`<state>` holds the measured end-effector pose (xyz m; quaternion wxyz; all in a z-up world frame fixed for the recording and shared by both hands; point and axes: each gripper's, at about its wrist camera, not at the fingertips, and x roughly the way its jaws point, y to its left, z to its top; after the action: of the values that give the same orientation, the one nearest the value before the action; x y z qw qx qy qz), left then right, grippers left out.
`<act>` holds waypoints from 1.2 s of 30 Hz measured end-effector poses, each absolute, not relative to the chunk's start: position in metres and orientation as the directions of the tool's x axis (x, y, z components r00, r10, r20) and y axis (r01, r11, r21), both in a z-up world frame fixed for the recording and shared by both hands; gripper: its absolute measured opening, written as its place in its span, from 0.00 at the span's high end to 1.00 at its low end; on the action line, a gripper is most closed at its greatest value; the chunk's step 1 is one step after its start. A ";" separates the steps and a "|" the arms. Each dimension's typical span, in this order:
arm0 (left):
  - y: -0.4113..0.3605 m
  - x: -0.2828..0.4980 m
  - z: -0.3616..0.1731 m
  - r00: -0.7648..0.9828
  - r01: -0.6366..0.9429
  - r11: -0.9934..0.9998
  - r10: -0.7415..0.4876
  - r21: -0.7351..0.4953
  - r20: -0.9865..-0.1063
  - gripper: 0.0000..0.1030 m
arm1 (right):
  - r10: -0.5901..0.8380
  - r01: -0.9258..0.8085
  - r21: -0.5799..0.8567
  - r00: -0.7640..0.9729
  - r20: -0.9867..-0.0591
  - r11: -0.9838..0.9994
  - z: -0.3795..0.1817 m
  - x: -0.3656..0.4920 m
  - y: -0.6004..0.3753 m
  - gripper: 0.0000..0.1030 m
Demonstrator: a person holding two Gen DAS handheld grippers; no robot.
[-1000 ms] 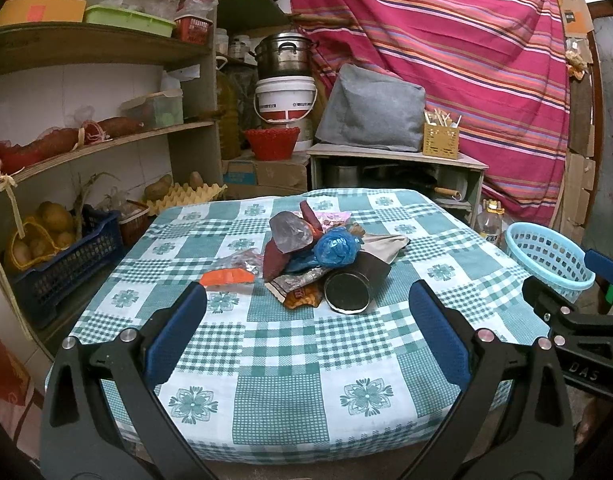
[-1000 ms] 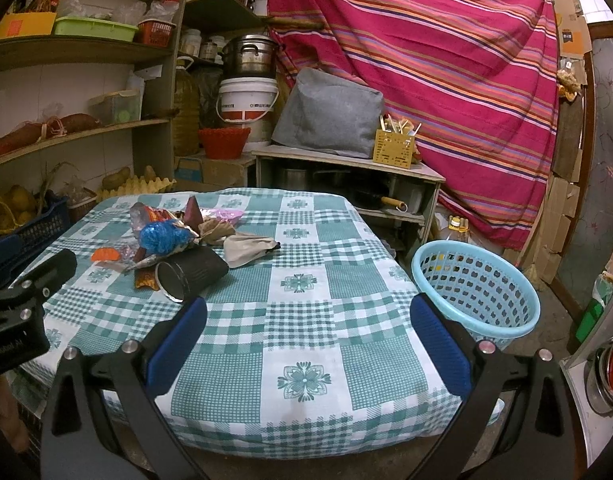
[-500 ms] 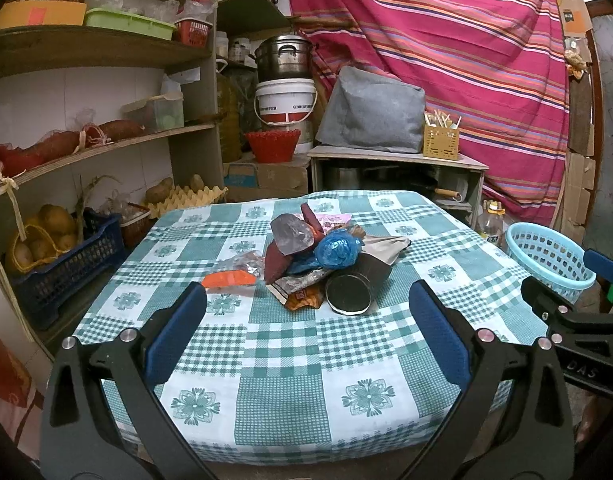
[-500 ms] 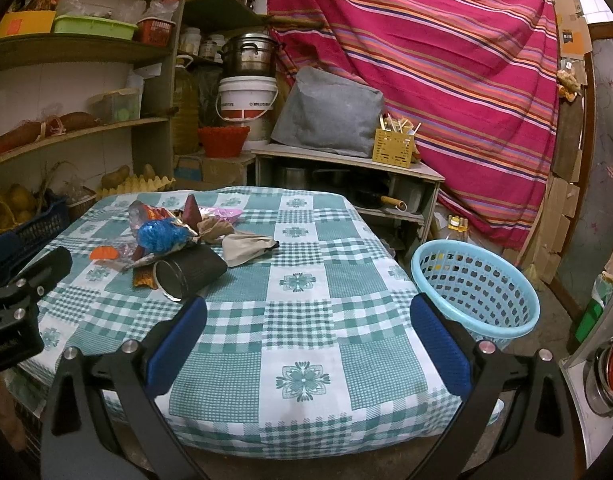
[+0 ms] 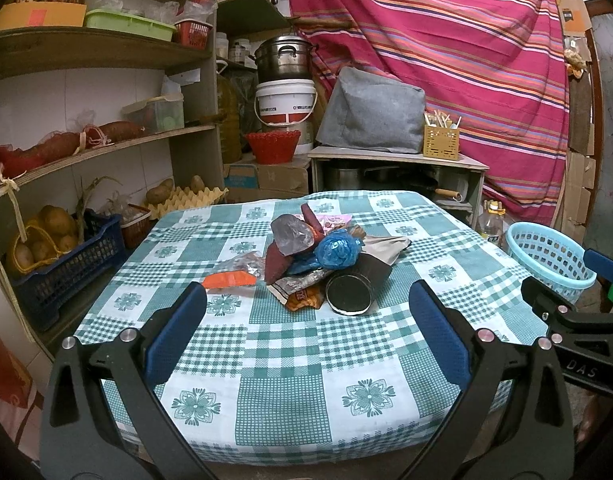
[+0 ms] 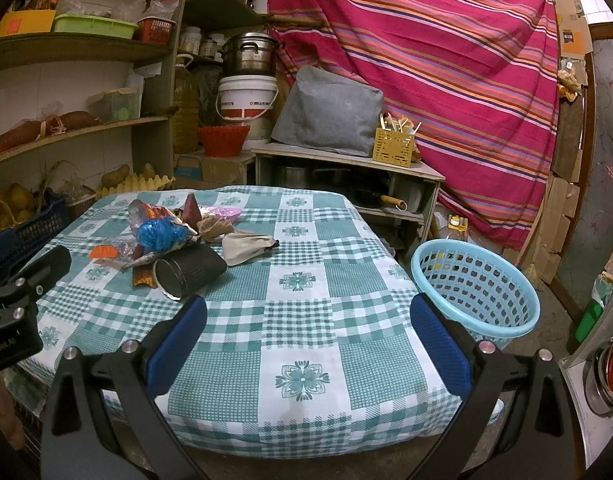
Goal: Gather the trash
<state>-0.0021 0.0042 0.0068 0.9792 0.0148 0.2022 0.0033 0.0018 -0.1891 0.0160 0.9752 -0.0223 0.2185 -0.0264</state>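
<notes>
Cluttered pantry, checkered-cloth counter (image 5: 290,364) in the middle. Trash pile (image 5: 318,256) (wrappers, blue bag, black can) sits mid-counter, untouched. Light blue basket (image 6: 476,288) on the floor at right looks empty. Left claw (image 5: 306,336) and right claw (image 6: 306,338) both spread, holding nothing, so it's barely started.

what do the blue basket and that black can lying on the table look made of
The blue basket looks like moulded plastic with a slight sheen: its wall is a regular grid of holes under a smooth rim. The black can lying on its side seems metal or coated card, matte dark wall, pale thin rim; the look leaves that open.
</notes>
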 end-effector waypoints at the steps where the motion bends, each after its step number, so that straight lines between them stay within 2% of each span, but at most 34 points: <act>1: 0.004 -0.002 0.006 0.919 -0.001 1.000 0.013 0.031 -0.394 0.05 | -0.061 0.042 -0.055 0.903 -0.426 0.998 0.016 0.002 -0.189 0.04; 36: 0.004 -0.003 0.007 0.918 -0.003 0.999 0.018 0.038 -0.397 0.05 | -0.066 0.047 -0.054 0.903 -0.425 0.997 0.013 0.002 -0.195 0.04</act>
<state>-0.0035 0.0038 0.0069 0.9790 0.0180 0.2028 0.0055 0.0024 -0.1951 0.0135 0.9752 -0.0212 0.2185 -0.0291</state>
